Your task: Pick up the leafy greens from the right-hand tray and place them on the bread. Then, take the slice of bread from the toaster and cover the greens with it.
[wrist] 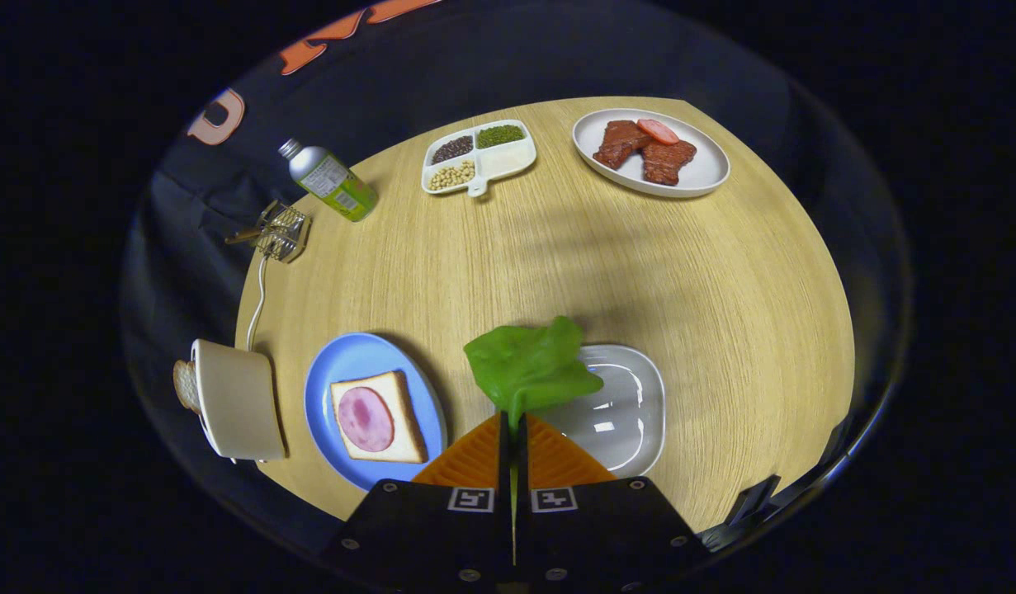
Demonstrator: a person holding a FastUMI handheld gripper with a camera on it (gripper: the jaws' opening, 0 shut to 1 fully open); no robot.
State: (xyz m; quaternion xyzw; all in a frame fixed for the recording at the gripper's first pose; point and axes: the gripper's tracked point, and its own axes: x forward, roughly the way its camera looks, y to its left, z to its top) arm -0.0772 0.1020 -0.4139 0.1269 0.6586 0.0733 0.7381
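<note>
My gripper (512, 422) is shut on the stem of the leafy greens (528, 363), which hang above the near edge of the white tray (631, 412). The orange fingers (474, 458) press together on the leaf. To the left of the fingers a blue plate (342, 367) carries a slice of bread (396, 429) topped with a round of ham (365, 418). Further left stands a cream toaster (237, 400) with a second bread slice (184, 384) sticking out of it.
At the far side of the wooden table sit a white plate of meat slices (649, 153), a divided dish of beans and seeds (479, 157), a lying bottle (330, 181) and a small wire rack (281, 231). The toaster's cord (258, 297) runs toward the rack.
</note>
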